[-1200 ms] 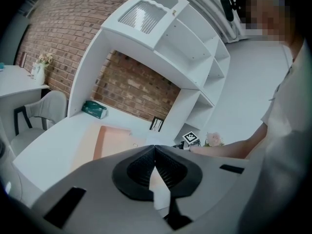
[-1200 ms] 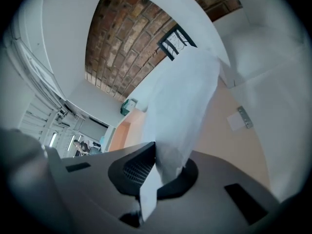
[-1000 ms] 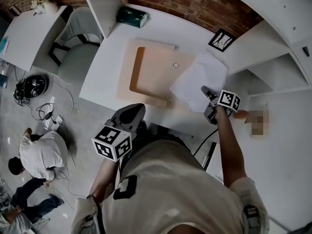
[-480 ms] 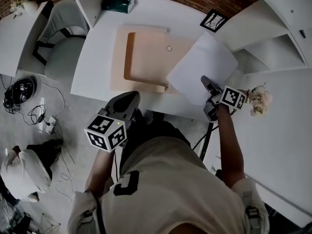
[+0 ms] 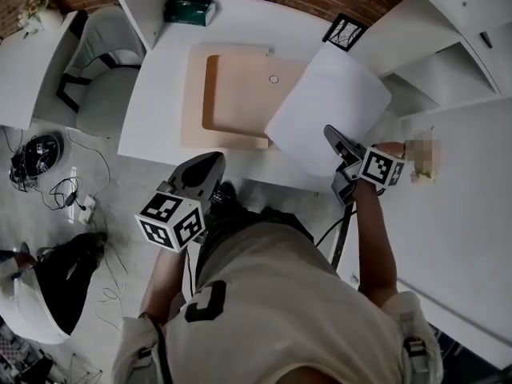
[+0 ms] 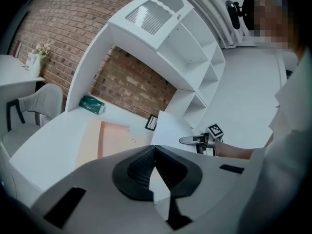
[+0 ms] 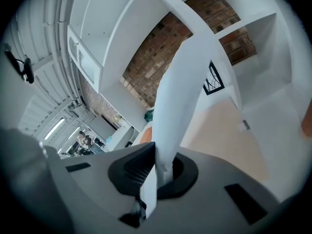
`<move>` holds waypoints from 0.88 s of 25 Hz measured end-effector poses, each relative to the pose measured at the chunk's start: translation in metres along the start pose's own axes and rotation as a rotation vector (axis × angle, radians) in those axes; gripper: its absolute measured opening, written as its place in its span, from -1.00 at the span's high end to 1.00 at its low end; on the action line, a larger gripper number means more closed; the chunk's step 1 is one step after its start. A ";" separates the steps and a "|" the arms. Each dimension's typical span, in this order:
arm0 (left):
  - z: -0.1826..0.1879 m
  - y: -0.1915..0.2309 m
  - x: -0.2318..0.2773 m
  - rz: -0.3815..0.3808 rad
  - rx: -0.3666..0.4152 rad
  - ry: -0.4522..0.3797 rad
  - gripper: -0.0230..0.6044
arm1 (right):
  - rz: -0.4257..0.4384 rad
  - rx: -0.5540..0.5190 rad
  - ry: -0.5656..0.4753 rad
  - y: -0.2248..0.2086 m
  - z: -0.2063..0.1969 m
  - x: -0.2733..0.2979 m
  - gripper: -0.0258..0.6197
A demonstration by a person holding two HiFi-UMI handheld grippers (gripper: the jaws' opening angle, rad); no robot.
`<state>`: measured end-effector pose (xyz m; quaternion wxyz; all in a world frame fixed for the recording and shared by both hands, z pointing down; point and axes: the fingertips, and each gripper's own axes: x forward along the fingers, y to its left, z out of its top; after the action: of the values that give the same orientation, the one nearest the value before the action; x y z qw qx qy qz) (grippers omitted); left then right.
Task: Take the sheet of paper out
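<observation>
One sheet of paper [image 5: 328, 102], pinched in the right gripper [image 5: 330, 133], has risen above the one folder [image 5: 232, 94]. The left gripper [image 5: 216, 160] is closed and empty.

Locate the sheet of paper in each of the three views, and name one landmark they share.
Head view: sheet of paper upper right of centre, its near corner pinched in the right gripper.
Left gripper view: the sheet sits right of centre, beside the right gripper.
Right gripper view: the sheet stands up from the jaws through the middle.
Shared landmark: black-framed picture by the brick wall.
</observation>
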<state>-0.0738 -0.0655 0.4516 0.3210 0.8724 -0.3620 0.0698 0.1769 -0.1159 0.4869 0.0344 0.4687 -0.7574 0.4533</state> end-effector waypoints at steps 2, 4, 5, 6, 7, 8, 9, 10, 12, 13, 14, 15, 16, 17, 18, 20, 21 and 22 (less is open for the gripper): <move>0.001 -0.004 -0.002 0.018 0.011 -0.010 0.87 | 0.016 -0.015 -0.006 0.004 0.001 -0.003 0.83; -0.002 -0.009 -0.003 0.033 0.017 -0.012 0.87 | 0.032 -0.026 -0.014 0.007 0.002 -0.007 0.83; -0.004 -0.013 -0.003 0.036 0.018 -0.012 0.87 | 0.043 -0.029 -0.017 0.009 0.002 -0.010 0.83; -0.006 -0.019 -0.002 0.038 0.019 -0.012 0.87 | 0.054 -0.032 -0.020 0.011 0.002 -0.015 0.83; -0.008 -0.026 -0.001 0.037 0.022 -0.013 0.87 | 0.066 -0.035 -0.023 0.012 0.002 -0.020 0.83; -0.010 -0.034 0.000 0.035 0.026 -0.014 0.87 | 0.079 -0.038 -0.026 0.014 0.002 -0.026 0.83; -0.011 -0.042 0.002 0.032 0.031 -0.016 0.87 | 0.092 -0.039 -0.029 0.014 0.002 -0.031 0.83; -0.012 -0.050 0.004 0.028 0.038 -0.016 0.87 | 0.104 -0.039 -0.032 0.015 0.002 -0.036 0.83; -0.015 -0.066 0.008 0.020 0.051 -0.015 0.87 | 0.124 -0.040 -0.033 0.014 0.002 -0.047 0.83; -0.017 -0.074 0.010 0.018 0.058 -0.014 0.87 | 0.133 -0.042 -0.033 0.012 0.001 -0.052 0.83; -0.019 -0.081 0.012 0.017 0.065 -0.012 0.87 | 0.141 -0.042 -0.037 0.011 0.000 -0.058 0.83; -0.020 -0.087 0.013 0.019 0.072 -0.011 0.87 | 0.149 -0.041 -0.041 0.010 0.000 -0.063 0.83; -0.021 -0.093 0.013 0.021 0.080 -0.010 0.87 | 0.158 -0.040 -0.045 0.009 -0.001 -0.068 0.83; -0.022 -0.097 0.014 0.025 0.086 -0.011 0.87 | 0.168 -0.039 -0.048 0.009 -0.001 -0.073 0.83; -0.023 -0.102 0.013 0.029 0.093 -0.013 0.87 | 0.178 -0.040 -0.051 0.010 -0.002 -0.078 0.83; -0.024 -0.112 0.013 0.038 0.105 -0.018 0.87 | 0.200 -0.047 -0.057 0.012 -0.004 -0.088 0.83; -0.025 -0.118 0.014 0.042 0.111 -0.018 0.87 | 0.210 -0.054 -0.058 0.012 -0.005 -0.094 0.83; -0.027 -0.124 0.014 0.045 0.115 -0.018 0.87 | 0.219 -0.060 -0.058 0.013 -0.006 -0.100 0.83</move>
<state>0.0234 0.0082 0.4148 0.2653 0.8817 -0.3797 0.0897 0.2206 -0.0418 0.4346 -0.0233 0.3949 -0.8181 0.4175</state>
